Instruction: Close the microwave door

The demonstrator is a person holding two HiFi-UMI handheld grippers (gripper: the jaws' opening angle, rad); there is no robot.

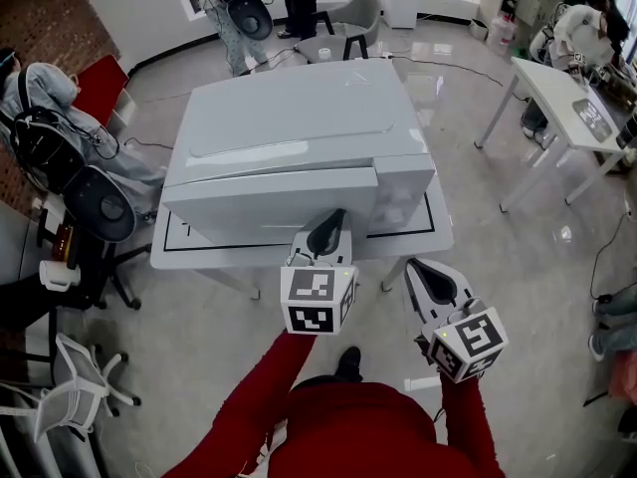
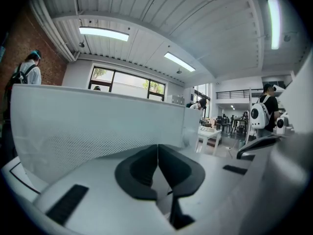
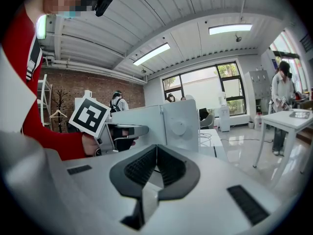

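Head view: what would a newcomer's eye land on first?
The big white microwave fills the middle, standing on a white table. Just below it are two claws with black-and-white marker cubes: the left claw, shut, near the microwave's front, and the right claw, also shut, lower right. Red sleeves fill the bottom edge.

A pale grey microwave [image 1: 299, 137] sits on a white desk [image 1: 438, 235] edged with a thin black line. Its door [image 2: 73, 136] carries a fine dotted mesh across the lower part. The left claw [image 1: 334, 219] and right claw [image 1: 420, 269] are white with black pads [image 3: 139, 168], each bearing a cube [image 1: 317, 300] of black-and-white square markers. The sleeves [image 1: 249, 406] are red. The floor [image 1: 518, 267] is glossy grey; a wall [image 1: 45, 28] is red-brown brick. A chair [image 1: 100, 90] is red.
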